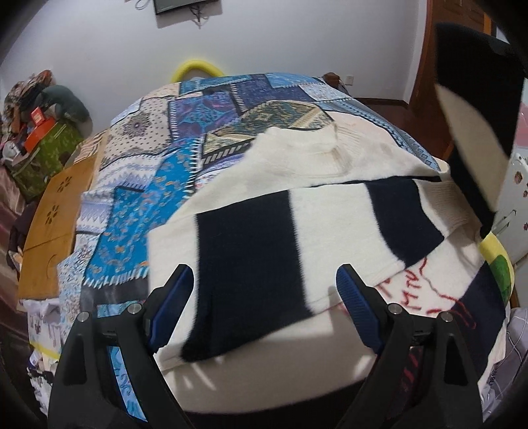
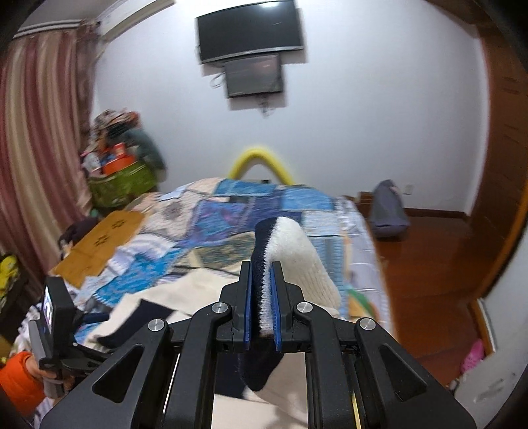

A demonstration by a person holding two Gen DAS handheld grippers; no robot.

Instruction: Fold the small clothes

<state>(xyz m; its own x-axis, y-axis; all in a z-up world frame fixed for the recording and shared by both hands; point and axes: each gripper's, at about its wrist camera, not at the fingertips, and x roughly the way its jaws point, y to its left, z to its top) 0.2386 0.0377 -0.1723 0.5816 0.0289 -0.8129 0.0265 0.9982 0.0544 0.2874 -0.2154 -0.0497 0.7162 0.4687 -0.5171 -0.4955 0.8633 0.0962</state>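
Note:
A cream and navy striped knit sweater (image 1: 297, 184) lies on the bed, one sleeve (image 1: 250, 257) folded across its body. My left gripper (image 1: 264, 287) is open, its jaws wide apart just above that sleeve and holding nothing. My right gripper (image 2: 264, 297) is shut on a navy and cream part of the sweater (image 2: 293, 250) and holds it lifted above the bed. That lifted part shows at the upper right of the left wrist view (image 1: 475, 132). The left gripper also shows at the lower left of the right wrist view (image 2: 52, 330).
The bed carries a blue patchwork cover (image 1: 171, 171). A flat brown cardboard sheet (image 1: 56, 211) lies on its left side. A pile of boxes and bags (image 1: 39, 125) stands at far left. A wooden floor (image 2: 429, 280) lies right of the bed. A TV (image 2: 250, 29) hangs on the wall.

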